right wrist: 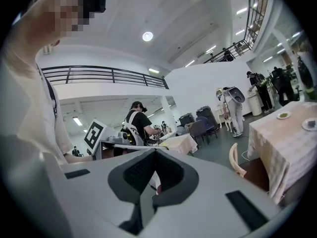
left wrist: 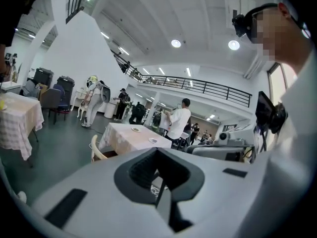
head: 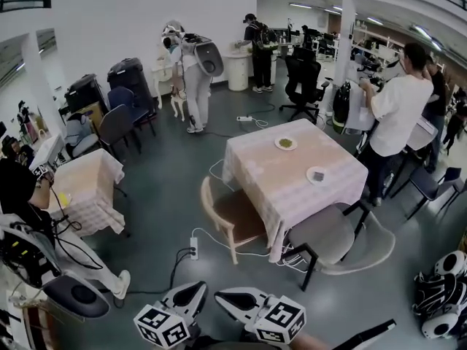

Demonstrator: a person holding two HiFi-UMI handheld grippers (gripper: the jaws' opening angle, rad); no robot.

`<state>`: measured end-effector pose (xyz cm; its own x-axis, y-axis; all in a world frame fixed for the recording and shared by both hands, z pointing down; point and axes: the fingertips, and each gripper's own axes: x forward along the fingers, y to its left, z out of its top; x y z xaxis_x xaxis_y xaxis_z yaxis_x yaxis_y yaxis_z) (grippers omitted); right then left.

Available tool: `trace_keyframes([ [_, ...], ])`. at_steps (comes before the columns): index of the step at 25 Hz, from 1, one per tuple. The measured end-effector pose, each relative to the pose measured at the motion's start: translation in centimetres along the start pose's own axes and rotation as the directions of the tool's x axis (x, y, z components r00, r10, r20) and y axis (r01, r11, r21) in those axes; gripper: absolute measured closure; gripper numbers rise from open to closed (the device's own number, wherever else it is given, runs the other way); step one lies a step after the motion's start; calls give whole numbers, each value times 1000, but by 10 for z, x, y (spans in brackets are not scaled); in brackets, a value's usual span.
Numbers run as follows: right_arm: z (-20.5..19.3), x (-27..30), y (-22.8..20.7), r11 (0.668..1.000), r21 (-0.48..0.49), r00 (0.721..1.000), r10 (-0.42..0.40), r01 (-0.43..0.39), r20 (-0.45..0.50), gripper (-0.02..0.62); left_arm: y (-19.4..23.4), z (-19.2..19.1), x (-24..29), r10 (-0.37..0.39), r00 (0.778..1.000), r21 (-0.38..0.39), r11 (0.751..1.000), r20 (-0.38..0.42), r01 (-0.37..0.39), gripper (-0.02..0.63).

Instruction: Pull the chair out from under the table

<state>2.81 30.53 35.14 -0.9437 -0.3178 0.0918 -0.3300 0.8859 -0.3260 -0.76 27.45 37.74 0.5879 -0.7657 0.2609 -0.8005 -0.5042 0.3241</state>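
A square table (head: 271,188) with a pale checked cloth stands mid-floor. A light wooden chair (head: 228,217) is tucked under its left side, seat partly beneath the cloth. A grey chair with a black frame (head: 330,238) sits at the table's near corner. My left gripper (head: 198,289) and right gripper (head: 221,297) are low at the picture's bottom edge, well short of both chairs, each shut and empty. The left gripper view shows shut jaws of the left gripper (left wrist: 158,182) with the table (left wrist: 130,136) and wooden chair (left wrist: 94,150) beyond. The right gripper (right wrist: 151,182) faces the wooden chair (right wrist: 236,160).
Two plates (head: 285,144) lie on the cloth. A power strip (head: 194,248) and cables trail on the floor near the wooden chair. A person in a white shirt (head: 398,111) stands at the table's right. A second clothed table (head: 87,188) is at the left.
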Motion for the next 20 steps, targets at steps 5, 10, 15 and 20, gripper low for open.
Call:
trace_keyframes([
  [5,-2,-12,-22,999,5,999,-39,39,25,586,-4,0,26,-46,999,33,998,-16,46,607],
  [10,-3,-8,-41,988,34,989,-148,147,9,586,1,-3,42,-114,992,19,993,-56,115,607],
  [15,5,3,-60,973,75,975,-220,219,10,586,21,12,56,-174,984,5,985,-43,174,607],
  [20,16,42,-70,970,94,974,-225,224,-4,586,60,35,56,-192,981,-9,981,4,192,607],
])
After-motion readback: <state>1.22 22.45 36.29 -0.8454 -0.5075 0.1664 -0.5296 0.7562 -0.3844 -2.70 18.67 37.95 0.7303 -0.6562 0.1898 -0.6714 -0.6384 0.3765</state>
